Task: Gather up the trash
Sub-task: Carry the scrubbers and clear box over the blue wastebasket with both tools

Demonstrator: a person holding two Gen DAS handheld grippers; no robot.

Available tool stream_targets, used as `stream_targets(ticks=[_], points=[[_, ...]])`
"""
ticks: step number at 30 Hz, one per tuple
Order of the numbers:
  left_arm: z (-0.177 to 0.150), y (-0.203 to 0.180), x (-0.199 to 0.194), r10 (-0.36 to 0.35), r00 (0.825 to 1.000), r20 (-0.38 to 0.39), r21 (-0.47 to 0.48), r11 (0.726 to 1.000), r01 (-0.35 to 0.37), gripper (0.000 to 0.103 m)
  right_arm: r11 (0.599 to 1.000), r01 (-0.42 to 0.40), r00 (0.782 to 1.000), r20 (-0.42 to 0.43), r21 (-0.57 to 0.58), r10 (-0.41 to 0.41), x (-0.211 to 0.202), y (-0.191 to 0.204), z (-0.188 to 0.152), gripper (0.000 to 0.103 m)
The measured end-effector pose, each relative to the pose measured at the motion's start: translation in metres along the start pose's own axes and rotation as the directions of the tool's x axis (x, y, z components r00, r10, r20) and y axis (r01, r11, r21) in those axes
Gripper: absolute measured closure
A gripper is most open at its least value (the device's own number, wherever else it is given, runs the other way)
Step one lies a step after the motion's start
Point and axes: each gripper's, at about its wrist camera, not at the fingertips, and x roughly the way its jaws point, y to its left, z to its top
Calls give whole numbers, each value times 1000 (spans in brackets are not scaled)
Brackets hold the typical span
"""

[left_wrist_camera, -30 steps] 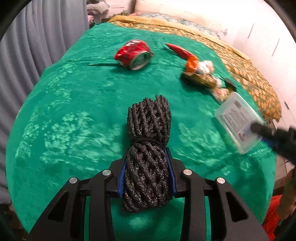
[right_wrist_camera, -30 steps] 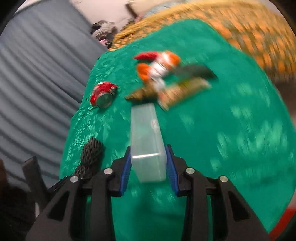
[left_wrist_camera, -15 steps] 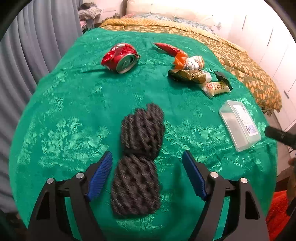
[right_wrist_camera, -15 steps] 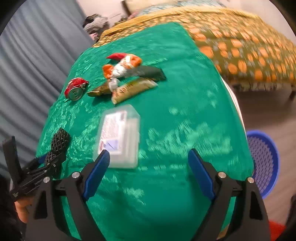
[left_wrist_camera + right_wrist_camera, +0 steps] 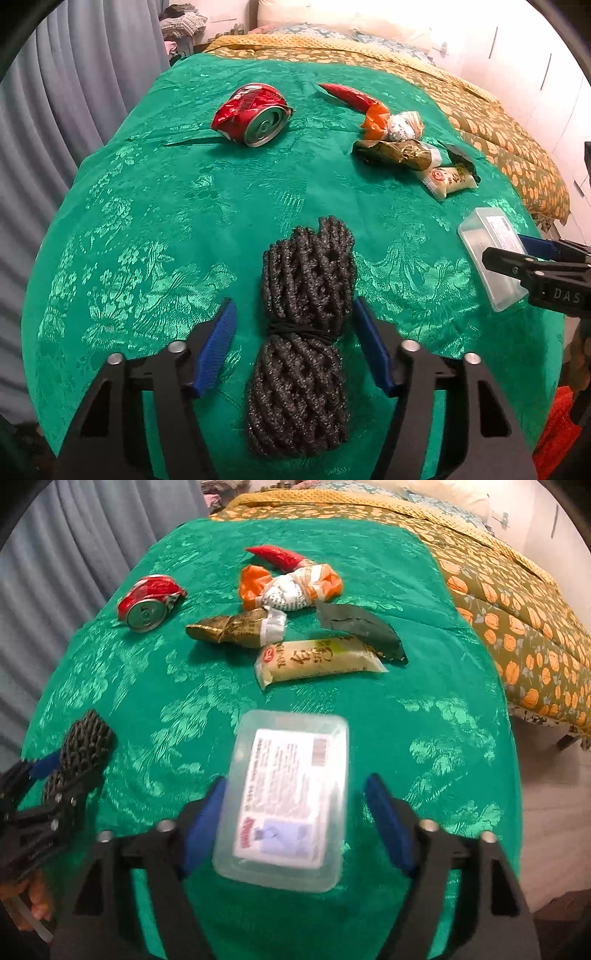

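Wrapper (image 5: 319, 659) lettering: right-wrist view only

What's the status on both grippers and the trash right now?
Left gripper open, jaws closing around black net bundle. Right gripper open, closing around clear plastic box. Nothing in the way.

"DAS" stands on the right tongs (image 5: 524, 254); other labels unreadable.
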Motion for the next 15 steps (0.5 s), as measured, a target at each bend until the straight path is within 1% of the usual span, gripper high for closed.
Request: stream_targets(ticks=[1, 2, 4, 7, 10, 15], points=[[0, -1, 1, -1, 1000, -1, 3, 1000, 1, 57, 1000, 7, 1000, 4, -7, -7, -2, 1, 0, 43], [0, -2, 1, -4, 1000, -3, 4, 1000, 4, 62, 1000, 5, 1000, 15, -10, -5, -5, 1, -1, 43], [0, -4, 1, -3, 1000, 0, 2, 1000, 3, 65, 1000, -11, 999, 35, -14, 11, -14, 1, -3, 43], [0, -7, -2, -28, 1000, 10, -2, 1000, 28, 67, 999, -46, 997, 62, -20, 47, -29, -2, -10, 43], [-1, -13, -9, -83, 996, 19, -10, 996, 83, 68, 996, -90, 992, 88, -6, 90, -43, -13, -18, 43], [-5, -39, -20, -160, 987, 25, 8, 987, 160, 68, 988, -147, 983, 121, 40, 141, -64, -49, -38, 43]])
